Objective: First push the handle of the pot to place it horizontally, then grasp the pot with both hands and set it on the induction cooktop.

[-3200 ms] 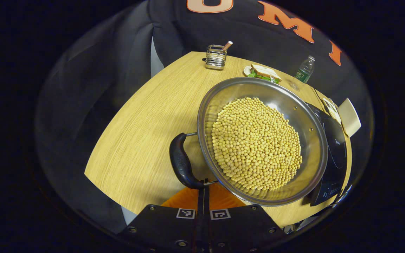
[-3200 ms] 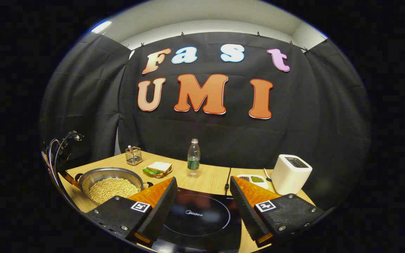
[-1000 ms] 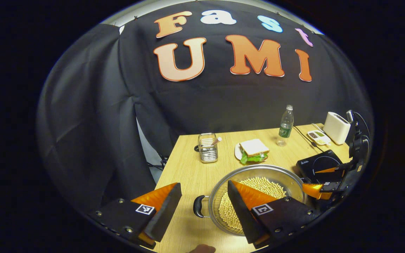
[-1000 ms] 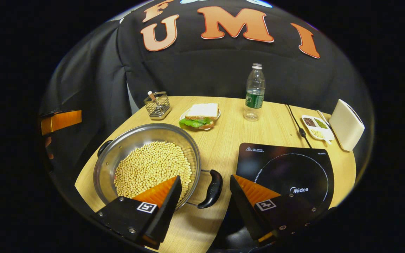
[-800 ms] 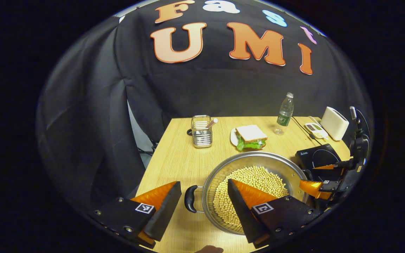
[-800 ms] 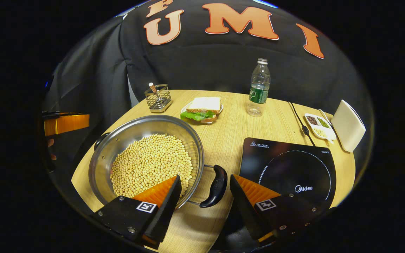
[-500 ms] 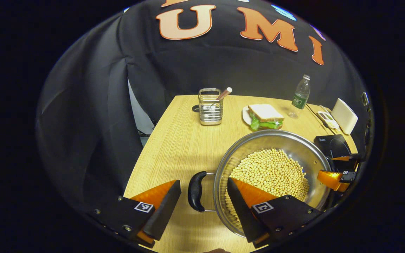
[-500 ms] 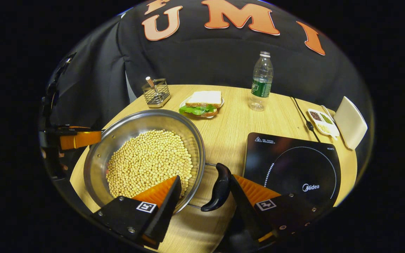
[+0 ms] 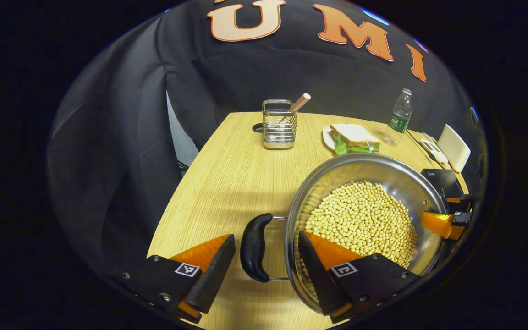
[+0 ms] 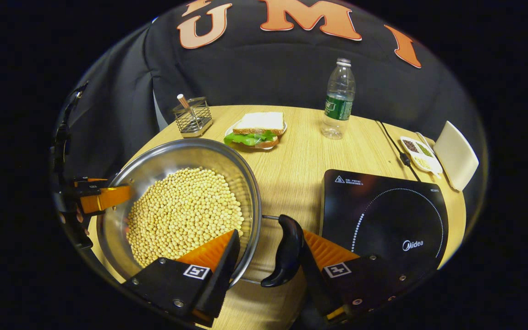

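Pot (image 9: 365,220): wide, shallow, polished steel, sitting on the wooden table (image 9: 232,174). It carries a heaped layer of pale yellow beans (image 9: 365,220) that covers the bottom. Two black curved handles on wire brackets, one per side.

Left gripper (image 9: 264,263): my jaws stand open and straddle the pot's left handle (image 9: 255,247). One finger is at 7 o'clock of the handle, over bare table; the other reaches over the rim and sits above the beans. Neither finger presses on the handle.

Right gripper (image 10: 268,263): jaws open around the right handle (image 10: 287,252). The finger at 4 o'clock lies against the handle's outer face; the other hangs over the pot rim, apart from the handle.

In the right gripper view the induction cooktop (image 10: 383,215) is at 3 o'clock of the pot, black glass, near but not touching. Pot is entirely on the table, off the cooktop.

Beyond the pot, toward 12 o'clock: wire holder (image 10: 193,117), sandwich (image 10: 257,128) on a plate, water bottle (image 10: 337,101). At 2 o'clock: a white toaster (image 10: 456,156).
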Demonstrator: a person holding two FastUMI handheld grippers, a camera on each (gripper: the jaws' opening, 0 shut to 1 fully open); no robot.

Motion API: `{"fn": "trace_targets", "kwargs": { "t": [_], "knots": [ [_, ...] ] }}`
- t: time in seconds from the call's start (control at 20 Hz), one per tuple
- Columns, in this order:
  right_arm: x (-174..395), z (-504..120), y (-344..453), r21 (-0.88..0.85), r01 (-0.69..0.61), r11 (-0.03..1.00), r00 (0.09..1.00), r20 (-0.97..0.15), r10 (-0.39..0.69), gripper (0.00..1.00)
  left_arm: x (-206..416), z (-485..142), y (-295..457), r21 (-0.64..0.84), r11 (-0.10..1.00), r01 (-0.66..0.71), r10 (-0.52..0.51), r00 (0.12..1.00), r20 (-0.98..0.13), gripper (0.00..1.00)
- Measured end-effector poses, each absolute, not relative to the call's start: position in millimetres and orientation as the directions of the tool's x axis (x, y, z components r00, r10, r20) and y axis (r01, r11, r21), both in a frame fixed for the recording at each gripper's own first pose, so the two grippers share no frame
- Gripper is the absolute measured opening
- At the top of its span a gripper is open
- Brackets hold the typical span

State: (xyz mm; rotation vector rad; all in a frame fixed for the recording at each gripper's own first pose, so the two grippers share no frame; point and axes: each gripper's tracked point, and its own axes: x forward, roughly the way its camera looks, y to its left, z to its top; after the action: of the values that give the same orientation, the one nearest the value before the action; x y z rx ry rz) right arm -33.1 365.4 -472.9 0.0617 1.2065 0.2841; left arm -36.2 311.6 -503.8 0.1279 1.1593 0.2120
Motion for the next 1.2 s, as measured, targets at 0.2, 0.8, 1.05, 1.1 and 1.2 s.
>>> {"fn": "trace_targets", "kwargs": {
  "t": [0.2,0.8,1.05,1.1,1.2],
  "knots": [
    [-33,-477,366,0.216,-0.151,0.965,0.304,-0.919,0.253,0.71,-40,-509,316,0.211,0.971,-0.114,0.238,0.378,-0.894,0.88],
    [-32,-479,369,0.246,-0.133,0.960,0.306,-0.911,0.276,0.53,-35,-509,309,0.256,0.952,-0.165,0.304,0.448,-0.841,0.63],
    [-36,-476,364,0.252,-0.137,0.958,0.314,-0.906,0.284,0.52,-32,-501,305,0.269,0.947,-0.174,0.320,0.474,-0.820,0.61],
    [-34,-474,361,0.254,-0.135,0.958,0.328,-0.901,0.285,0.52,-32,-499,306,0.272,0.947,-0.169,0.320,0.486,-0.813,0.61],
    [-34,-473,359,0.261,-0.128,0.957,0.347,-0.892,0.290,0.52,-29,-489,309,0.277,0.948,-0.160,0.319,0.512,-0.797,0.61]
  ]
}}
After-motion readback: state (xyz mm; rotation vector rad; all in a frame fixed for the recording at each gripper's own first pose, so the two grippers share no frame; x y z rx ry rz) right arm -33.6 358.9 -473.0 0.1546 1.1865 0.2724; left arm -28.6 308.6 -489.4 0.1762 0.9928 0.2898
